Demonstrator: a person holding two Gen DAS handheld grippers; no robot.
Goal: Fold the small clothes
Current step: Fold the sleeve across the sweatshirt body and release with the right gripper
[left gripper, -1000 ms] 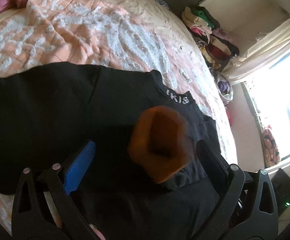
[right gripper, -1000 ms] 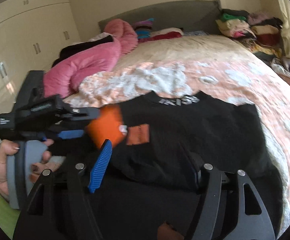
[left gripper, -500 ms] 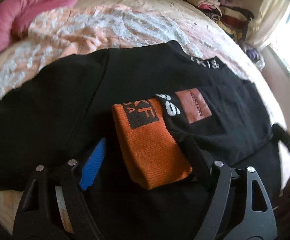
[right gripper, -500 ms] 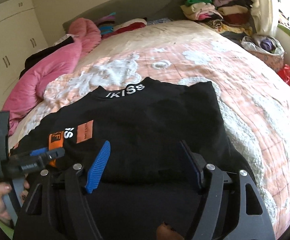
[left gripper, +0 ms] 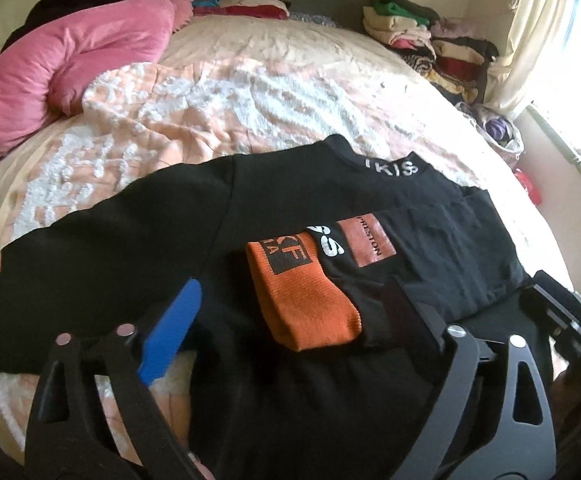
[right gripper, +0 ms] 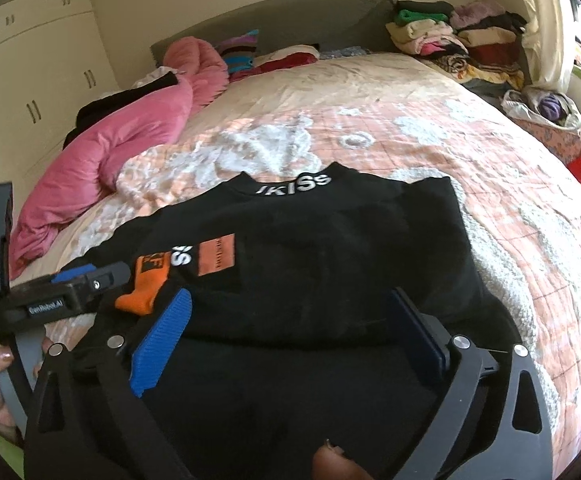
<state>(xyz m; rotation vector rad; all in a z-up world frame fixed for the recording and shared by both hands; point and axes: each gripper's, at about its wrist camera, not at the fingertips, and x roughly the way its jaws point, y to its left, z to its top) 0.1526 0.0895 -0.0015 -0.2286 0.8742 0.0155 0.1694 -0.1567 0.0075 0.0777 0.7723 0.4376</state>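
Observation:
A black sweatshirt [left gripper: 170,240] with white collar lettering lies spread on the bed; it also shows in the right wrist view [right gripper: 330,248]. One sleeve is folded across its chest, and its orange cuff [left gripper: 310,304] lies flat there [right gripper: 148,284]. The other sleeve stretches out to the left. My left gripper [left gripper: 290,320] is open and empty, hovering just above the orange cuff. My right gripper [right gripper: 290,320] is open and empty over the sweatshirt's lower right part. The left gripper's body [right gripper: 70,296] shows at the left in the right wrist view.
The bed has a peach and white quilt [right gripper: 430,128]. A pink duvet [left gripper: 50,60] lies at the far left. A stack of folded clothes [right gripper: 458,40] sits at the far right corner by a curtain. A bag [right gripper: 546,116] lies at the bed's right edge.
The left gripper let the orange cuff down onto the sweatshirt's chest and pulled back and up. The right gripper drew back slightly. Both views now take in more of the bed.

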